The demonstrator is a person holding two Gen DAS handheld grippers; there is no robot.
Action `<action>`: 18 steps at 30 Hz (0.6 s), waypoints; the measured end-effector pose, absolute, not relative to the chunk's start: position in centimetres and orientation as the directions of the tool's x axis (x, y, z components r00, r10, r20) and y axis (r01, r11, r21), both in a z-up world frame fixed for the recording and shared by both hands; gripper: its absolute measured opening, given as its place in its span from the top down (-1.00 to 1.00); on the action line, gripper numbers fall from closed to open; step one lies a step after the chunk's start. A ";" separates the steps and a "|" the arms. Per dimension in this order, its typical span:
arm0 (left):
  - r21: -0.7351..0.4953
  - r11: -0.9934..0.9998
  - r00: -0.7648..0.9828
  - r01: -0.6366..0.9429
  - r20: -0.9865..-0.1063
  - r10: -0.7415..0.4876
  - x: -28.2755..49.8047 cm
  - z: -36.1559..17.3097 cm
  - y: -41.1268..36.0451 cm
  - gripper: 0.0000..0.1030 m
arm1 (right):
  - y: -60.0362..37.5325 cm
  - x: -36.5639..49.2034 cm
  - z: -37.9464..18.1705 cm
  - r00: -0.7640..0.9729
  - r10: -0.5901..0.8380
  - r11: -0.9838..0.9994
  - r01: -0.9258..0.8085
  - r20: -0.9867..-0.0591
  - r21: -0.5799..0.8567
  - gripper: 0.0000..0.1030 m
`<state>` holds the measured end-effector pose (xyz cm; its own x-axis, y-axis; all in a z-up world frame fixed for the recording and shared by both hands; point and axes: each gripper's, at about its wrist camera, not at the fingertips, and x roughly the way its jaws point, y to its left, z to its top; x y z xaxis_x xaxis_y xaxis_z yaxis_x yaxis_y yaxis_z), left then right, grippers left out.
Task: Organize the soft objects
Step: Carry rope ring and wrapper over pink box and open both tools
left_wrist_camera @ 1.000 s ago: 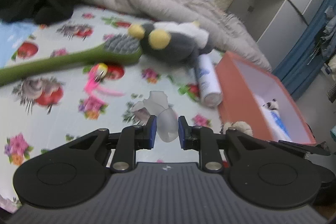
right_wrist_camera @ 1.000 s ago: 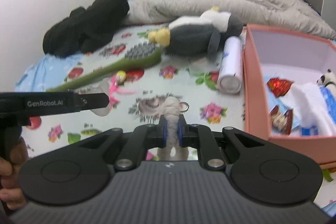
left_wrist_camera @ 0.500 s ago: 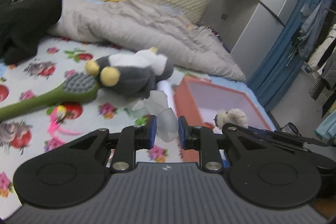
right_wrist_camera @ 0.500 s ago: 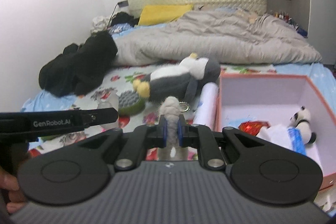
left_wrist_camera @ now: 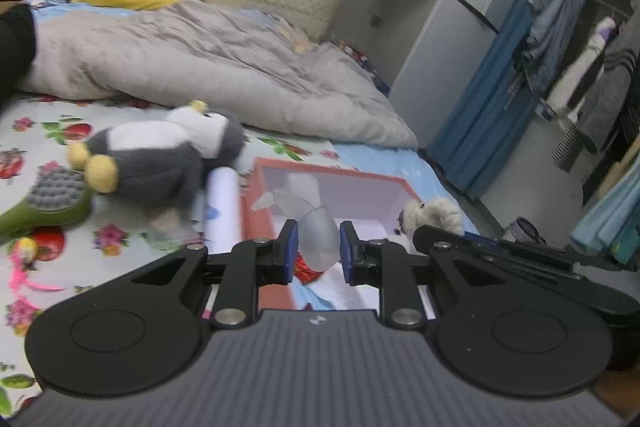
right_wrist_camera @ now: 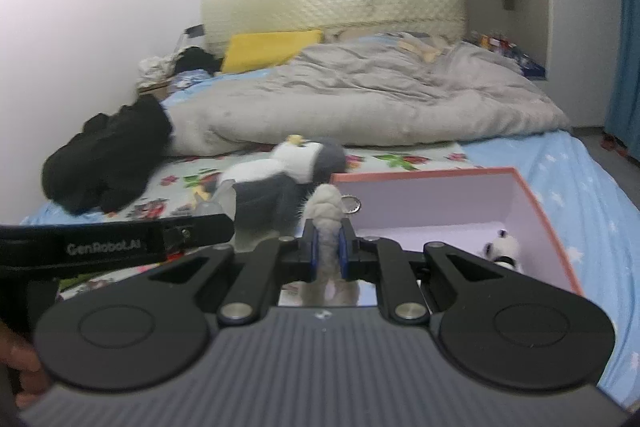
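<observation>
Two soft items are mid-carry, a few already boxed, several left on the bed. Left wrist view: left gripper is pinched on a translucent whitish soft rubbery toy, held up in the air over the near-left corner of the open salmon-pink cardboard box; gripper tilted, pointing fwd and slightly down into the box. Inside, a red crinkly bit and blue-white pieces show under the toy, so some sorting looks done. Left on the floral bedsheet: grey-and-white plush penguin w/ yellow feet, white cylinder bottle, green long-handled brush w/ grey bristles, small pink feathery toy. Right wrist view: right gripper is clamped narrow on a beige fuzzy plush keychain w/ metal ring, level, aimed at the box's near-left rim; small black-and-white panda plush lies inside. Judging by this, both drops are pending, penguin after; roughly midway. Grey quilt and black clothes heap sit behind, untouched.
</observation>
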<state>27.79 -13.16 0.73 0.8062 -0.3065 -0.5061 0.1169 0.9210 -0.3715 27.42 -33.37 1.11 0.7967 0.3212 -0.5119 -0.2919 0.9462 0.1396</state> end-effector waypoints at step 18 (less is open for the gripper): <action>-0.359 0.915 0.563 0.184 -0.725 -0.397 38.3 -10.0 -24.4 0.49 | -44.7 33.4 -9.6 0.660 0.117 0.987 0.003 -0.742 0.158 0.73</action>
<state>38.33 -24.42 -10.03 0.5631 -0.3973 -0.7247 0.1843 0.9151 -0.3585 33.36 -44.68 -9.65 0.6603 0.1169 -0.7418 0.0029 0.9874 0.1583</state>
